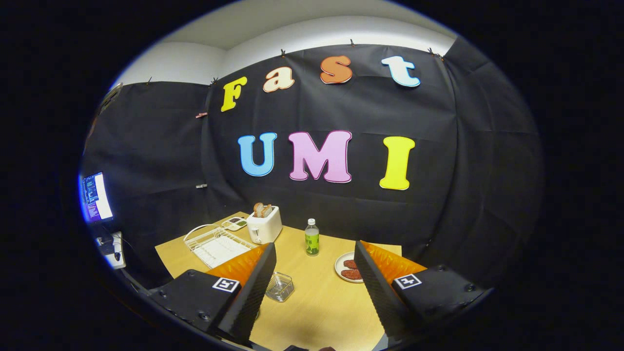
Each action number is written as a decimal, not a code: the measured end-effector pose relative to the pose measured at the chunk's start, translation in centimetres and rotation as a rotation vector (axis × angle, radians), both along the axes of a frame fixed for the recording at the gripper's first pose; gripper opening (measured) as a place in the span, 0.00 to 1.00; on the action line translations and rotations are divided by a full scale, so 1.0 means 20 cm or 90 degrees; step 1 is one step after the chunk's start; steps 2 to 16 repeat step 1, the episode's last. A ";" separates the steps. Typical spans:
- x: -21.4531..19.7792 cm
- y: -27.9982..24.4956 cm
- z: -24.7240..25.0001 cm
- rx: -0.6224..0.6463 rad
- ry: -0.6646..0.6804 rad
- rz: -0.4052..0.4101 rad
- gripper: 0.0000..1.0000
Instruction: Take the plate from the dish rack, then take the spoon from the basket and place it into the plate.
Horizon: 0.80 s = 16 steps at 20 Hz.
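My gripper (314, 247) is open and held above the wooden table (317, 307), with nothing between its fingers. A white wire dish rack (216, 243) stands on the table's left side, beyond the left finger (253, 287); something flat and white lies in it, too small to tell apart. A small clear wire basket (280, 286) sits just beside the left finger's inner side; I cannot make out what is in it. A white plate (343, 265) with brown pieces on it lies by the right finger, which partly hides it.
A white toaster (264, 224) with bread in it stands behind the rack, a small tray (234, 223) to its left. A bottle (312, 237) with a green label stands mid-table beyond the fingers. A lit monitor (96, 196) is off the table at the far left.
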<state>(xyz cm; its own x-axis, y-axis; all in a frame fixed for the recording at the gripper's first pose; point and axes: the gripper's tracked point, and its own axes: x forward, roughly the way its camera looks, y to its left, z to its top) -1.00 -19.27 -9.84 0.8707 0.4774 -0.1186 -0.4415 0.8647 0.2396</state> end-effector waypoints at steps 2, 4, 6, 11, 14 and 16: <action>0.00 -0.02 0.00 -0.001 -0.002 -0.001 0.99; 0.00 -0.02 0.00 -0.001 -0.002 -0.001 0.99; 0.00 -0.02 0.00 -0.001 -0.002 -0.001 0.99; 0.00 -0.02 0.00 -0.001 -0.002 -0.001 0.99; 0.00 -0.02 0.00 -0.001 -0.002 -0.001 0.99; 0.00 -0.02 0.00 -0.001 -0.002 -0.001 0.99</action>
